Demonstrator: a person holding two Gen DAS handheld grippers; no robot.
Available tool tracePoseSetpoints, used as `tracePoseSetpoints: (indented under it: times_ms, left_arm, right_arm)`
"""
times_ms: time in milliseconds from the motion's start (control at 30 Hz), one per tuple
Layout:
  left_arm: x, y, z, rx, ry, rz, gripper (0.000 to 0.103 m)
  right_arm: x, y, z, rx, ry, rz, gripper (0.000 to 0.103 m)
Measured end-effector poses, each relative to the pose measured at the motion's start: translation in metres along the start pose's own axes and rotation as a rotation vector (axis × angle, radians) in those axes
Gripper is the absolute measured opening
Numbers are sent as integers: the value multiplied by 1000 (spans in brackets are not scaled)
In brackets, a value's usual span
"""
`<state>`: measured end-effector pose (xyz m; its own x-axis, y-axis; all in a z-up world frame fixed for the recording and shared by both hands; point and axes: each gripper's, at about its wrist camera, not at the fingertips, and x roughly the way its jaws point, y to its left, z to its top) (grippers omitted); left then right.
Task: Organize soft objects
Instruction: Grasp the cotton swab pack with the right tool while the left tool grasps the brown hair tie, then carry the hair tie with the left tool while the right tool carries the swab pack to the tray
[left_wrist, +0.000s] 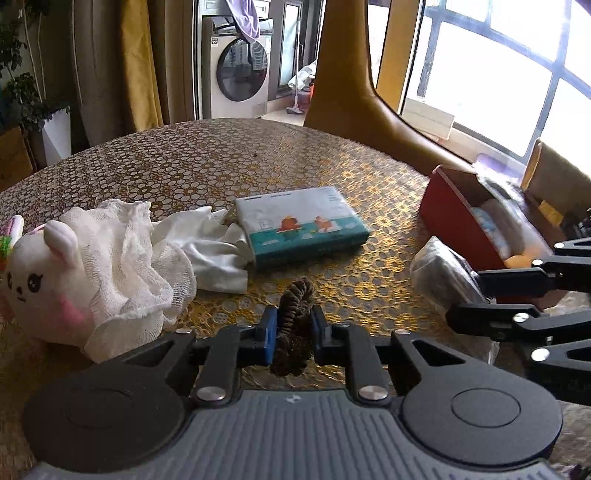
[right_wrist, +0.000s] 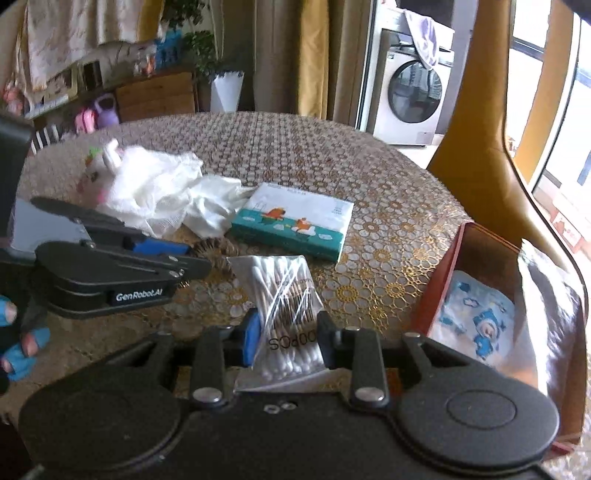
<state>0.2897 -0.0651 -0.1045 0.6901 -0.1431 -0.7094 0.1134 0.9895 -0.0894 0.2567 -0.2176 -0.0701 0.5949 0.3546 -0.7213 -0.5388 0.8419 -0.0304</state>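
Left tongs (left_wrist: 293, 334) pinching a brown hair scrunchie (left_wrist: 293, 325), its loop upright between the pads, above the table (left_wrist: 221, 158). Right tongs (right_wrist: 288, 338) pinching a bag of cotton swabs (right_wrist: 284, 306), long axis running away from the tongs. Red box (right_wrist: 443, 273) lies to the right, nearer the right hand; likely drop point. Plush bunny (left_wrist: 40, 273), white cloths (left_wrist: 147, 251) and tissue pack (left_wrist: 301, 227) lie on the table.

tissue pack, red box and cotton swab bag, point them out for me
tissue pack (left_wrist: 301, 225), left wrist view, on its printed top face
red box (left_wrist: 448, 212), left wrist view, on its near outer wall
cotton swab bag (right_wrist: 286, 310), right wrist view, on the clear plastic over the swabs
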Motion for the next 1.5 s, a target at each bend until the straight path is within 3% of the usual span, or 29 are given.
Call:
tracePoseSetpoints:
  times_ms: [400, 767, 1033, 1500]
  left_arm:
    - [-54, -29, 18, -7, -50, -95, 18]
    - [-67, -94, 48, 64, -57, -219, 18]
    - [-47, -143, 64, 131, -45, -260, 18]
    - [40, -188, 94, 145, 77, -235, 18]
  right_arm:
    - [-82, -18, -2, 72, -112, -36, 31]
    - [-121, -80, -8, 184, -160, -160, 32]
    - [-112, -128, -16, 288, -157, -219, 32]
    - [-64, -160, -41, 268, -45, -270, 32]
